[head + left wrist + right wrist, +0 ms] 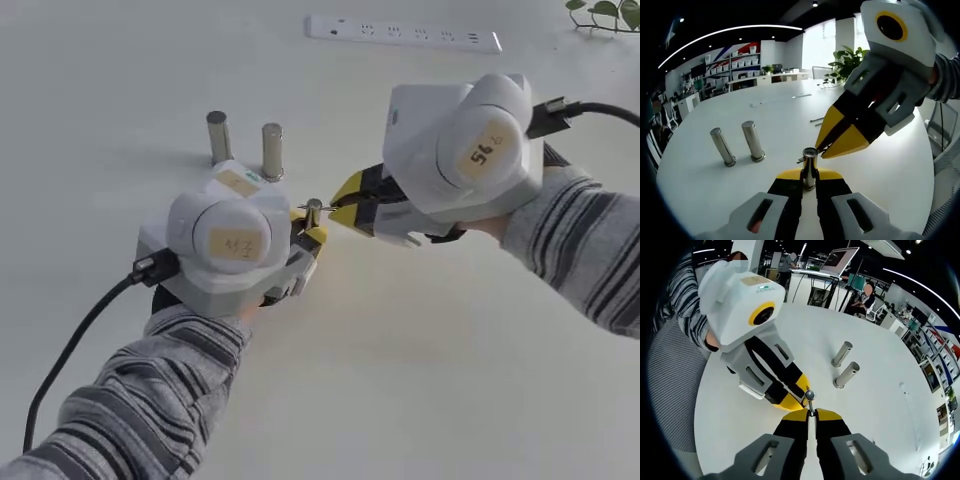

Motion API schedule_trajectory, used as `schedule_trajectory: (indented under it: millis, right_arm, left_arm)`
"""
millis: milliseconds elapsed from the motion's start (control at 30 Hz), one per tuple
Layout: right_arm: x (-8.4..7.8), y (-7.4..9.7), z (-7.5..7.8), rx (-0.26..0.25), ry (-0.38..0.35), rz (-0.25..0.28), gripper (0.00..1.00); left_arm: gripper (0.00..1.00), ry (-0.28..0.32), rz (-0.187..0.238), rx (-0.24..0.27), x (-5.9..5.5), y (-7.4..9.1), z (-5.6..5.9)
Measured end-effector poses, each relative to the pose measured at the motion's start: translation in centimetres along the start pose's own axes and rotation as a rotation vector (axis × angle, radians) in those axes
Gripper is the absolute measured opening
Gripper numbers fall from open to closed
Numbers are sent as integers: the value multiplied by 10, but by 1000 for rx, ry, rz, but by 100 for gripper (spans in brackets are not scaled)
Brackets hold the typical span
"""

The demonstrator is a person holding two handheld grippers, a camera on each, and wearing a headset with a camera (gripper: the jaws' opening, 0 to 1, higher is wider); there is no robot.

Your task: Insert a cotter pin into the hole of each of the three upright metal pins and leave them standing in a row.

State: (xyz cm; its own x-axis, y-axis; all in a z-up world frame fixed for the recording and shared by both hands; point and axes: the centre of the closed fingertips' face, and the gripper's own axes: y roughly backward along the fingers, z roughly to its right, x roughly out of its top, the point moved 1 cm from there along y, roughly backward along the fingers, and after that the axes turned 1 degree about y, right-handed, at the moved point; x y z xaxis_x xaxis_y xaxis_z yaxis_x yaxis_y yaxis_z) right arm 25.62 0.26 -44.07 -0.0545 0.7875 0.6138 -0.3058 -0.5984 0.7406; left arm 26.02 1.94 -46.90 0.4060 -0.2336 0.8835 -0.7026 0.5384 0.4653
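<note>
The left tool (pixel 809 176) is clenched on an upright metal pin (pixel 809 162) near the middle of the bench (pixel 420 380). The right tool (pixel 811 413), pinched on a thin cotter pin (pixel 326 208), meets the pin's top from the right-edge side. Threading seems in hand; next, a straight, level push through the hole. Two other pins (pixel 753 141) stand side by side toward the far edge
</note>
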Motion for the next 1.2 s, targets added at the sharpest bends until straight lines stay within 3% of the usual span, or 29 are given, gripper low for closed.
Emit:
schedule_trajectory:
  millis: [500, 667, 833, 1000, 1200]
  right_arm:
    - [6, -3, -2, -6, 6, 18, 0]
    - [4, -1, -4, 9, 8, 15, 10]
    - [-3, 7, -3, 2, 16, -3, 6]
    - [-3, 7, 3, -11, -29, 19, 0]
    - [1, 5, 2, -4, -37, 33, 0]
  left_arm:
    - [5, 5, 2, 9, -1, -2, 0]
    - [5, 5, 0, 10, -1, -2, 0]
    - [5, 4, 1, 12, -1, -3, 0]
    - [5, 8, -1, 13, -1, -3, 0]
    - [5, 14, -2, 14, -2, -3, 0]
